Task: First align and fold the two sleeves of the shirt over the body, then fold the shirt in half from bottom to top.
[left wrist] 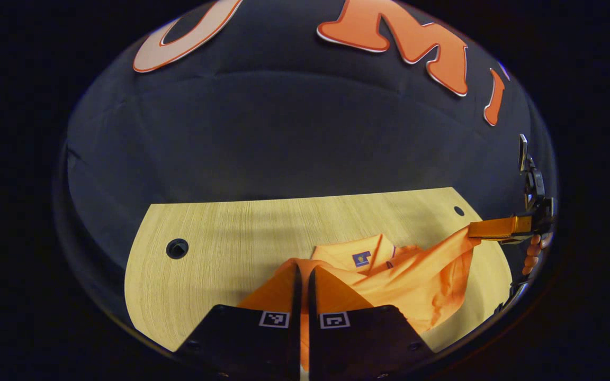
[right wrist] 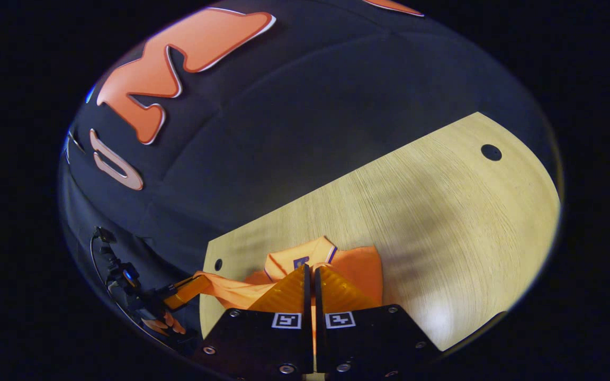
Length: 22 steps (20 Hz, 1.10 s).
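Note:
An orange polo shirt point(left wrist: 416, 275) lies partly on the wooden table point(left wrist: 231, 233), its collar and small label point(left wrist: 360, 258) facing up. My left gripper point(left wrist: 303, 275) is shut on a fold of the shirt's cloth at the bottom of the left gripper view. Farther right, my right gripper point(left wrist: 472, 229) pinches another edge and holds it stretched above the table. In the right gripper view, the right gripper point(right wrist: 309, 278) is shut on the shirt point(right wrist: 358, 270) just below the collar point(right wrist: 299, 259). At the left of that view, the left gripper point(right wrist: 199, 286) holds a taut strip of cloth.
The table point(right wrist: 442, 211) has a round cable hole near each far corner point(left wrist: 177, 248) point(right wrist: 491, 152). Black booth cloth rises behind its far edge. A hand point(left wrist: 532, 254) grips the right gripper at the table's right end. Bare wood spreads left of and behind the shirt.

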Available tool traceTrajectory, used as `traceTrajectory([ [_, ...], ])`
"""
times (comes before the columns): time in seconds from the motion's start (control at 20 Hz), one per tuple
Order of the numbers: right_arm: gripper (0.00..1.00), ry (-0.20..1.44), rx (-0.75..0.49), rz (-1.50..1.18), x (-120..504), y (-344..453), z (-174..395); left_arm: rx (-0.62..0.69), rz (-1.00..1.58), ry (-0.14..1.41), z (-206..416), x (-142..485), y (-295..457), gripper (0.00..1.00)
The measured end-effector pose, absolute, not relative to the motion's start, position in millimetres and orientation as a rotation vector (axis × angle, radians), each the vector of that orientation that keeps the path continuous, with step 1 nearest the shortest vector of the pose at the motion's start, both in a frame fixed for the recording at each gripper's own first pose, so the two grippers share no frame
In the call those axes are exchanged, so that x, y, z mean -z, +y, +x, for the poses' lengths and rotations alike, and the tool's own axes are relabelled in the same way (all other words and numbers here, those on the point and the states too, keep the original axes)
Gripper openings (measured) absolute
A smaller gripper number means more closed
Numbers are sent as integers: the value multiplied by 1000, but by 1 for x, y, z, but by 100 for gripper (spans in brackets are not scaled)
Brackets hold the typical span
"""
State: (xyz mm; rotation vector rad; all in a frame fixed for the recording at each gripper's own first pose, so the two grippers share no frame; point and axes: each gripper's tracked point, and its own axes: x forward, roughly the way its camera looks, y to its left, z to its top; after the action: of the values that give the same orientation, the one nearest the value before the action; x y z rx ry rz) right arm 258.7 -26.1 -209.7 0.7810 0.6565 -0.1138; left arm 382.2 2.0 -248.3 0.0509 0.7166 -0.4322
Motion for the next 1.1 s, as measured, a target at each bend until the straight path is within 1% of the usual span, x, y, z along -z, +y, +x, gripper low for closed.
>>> traceTrajectory([
  [0.1, 2, 665, 147, 784, 218, -34, 277, 410, 84, 716, 398, 259, 2, 7],
  [0.25, 2, 684, 202, 837, 230, -44, 294, 346, 154, 723, 419, 271, 8, 6],
  [0.3, 15, 672, 226, 852, 229, -50, 298, 334, 164, 730, 425, 276, 9, 9],
  [0.35, 25, 646, 250, 854, 228, -59, 302, 306, 171, 716, 432, 273, 14, 10],
  [0.4, 53, 625, 267, 844, 225, -67, 301, 284, 175, 689, 437, 267, 21, 30],
  [0.45, 41, 613, 273, 825, 220, -73, 296, 278, 172, 664, 437, 258, 24, 50],
  [0.5, 59, 607, 276, 793, 215, -76, 290, 275, 181, 654, 436, 252, 26, 70],
  [0.55, 60, 594, 278, 747, 208, -78, 287, 269, 189, 649, 433, 246, 29, 81],
  [0.6, 69, 578, 286, 697, 202, -80, 281, 266, 187, 638, 431, 238, 31, 92],
  [0.65, 71, 557, 289, 648, 193, -82, 275, 265, 176, 619, 428, 226, 30, 96],
  [0.7, 80, 532, 295, 601, 181, -84, 267, 261, 162, 598, 424, 212, 30, 100],
  [0.8, 90, 479, 301, 520, 157, -87, 253, 264, 146, 557, 409, 184, 31, 100],
  [0.9, 95, 443, 297, 466, 137, -80, 237, 269, 160, 497, 388, 157, 32, 100],
  [1.1, 98, 365, 271, 368, 94, -67, 197, 288, 146, 378, 336, 101, 19, 100],
])
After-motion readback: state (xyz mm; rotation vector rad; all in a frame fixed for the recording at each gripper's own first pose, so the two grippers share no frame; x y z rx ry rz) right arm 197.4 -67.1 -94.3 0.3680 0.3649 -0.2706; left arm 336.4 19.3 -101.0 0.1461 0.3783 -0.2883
